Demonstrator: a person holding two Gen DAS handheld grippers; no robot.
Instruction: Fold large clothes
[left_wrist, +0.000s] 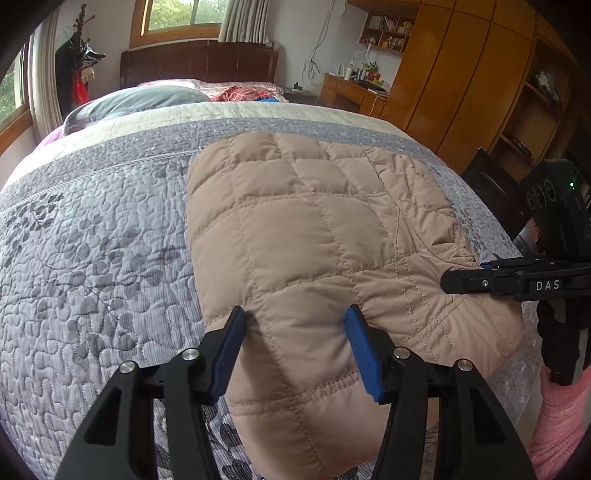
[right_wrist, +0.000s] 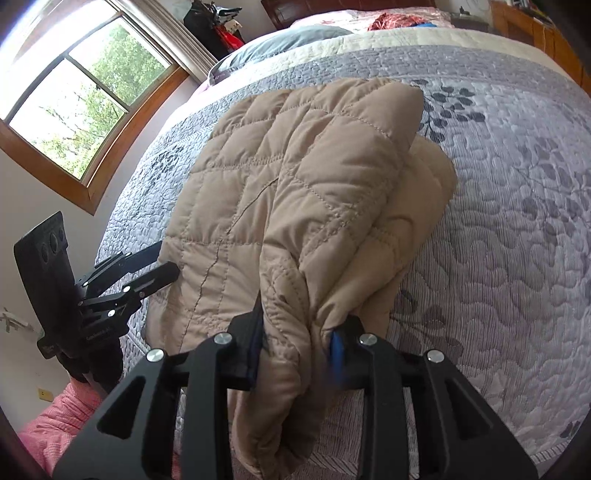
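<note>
A beige quilted jacket (left_wrist: 314, 229) lies folded on the grey-lilac quilted bedspread (left_wrist: 92, 258). My left gripper (left_wrist: 295, 314) is open, its blue pads straddling the jacket's near edge without pinching it. My right gripper (right_wrist: 297, 325) is shut on a bunched fold of the jacket (right_wrist: 295, 177) at its near right edge. In the left wrist view the right gripper (left_wrist: 480, 275) reaches in from the right at the jacket's edge. In the right wrist view the left gripper (right_wrist: 162, 269) sits at the jacket's left edge.
The bedspread (right_wrist: 498, 221) covers the bed. A grey pillow (left_wrist: 136, 101) and red clothes (left_wrist: 240, 92) lie near the headboard. A wooden wardrobe (left_wrist: 461, 74) and desk stand right, a window (right_wrist: 74, 92) left. A pink sleeve (right_wrist: 55, 424) shows below.
</note>
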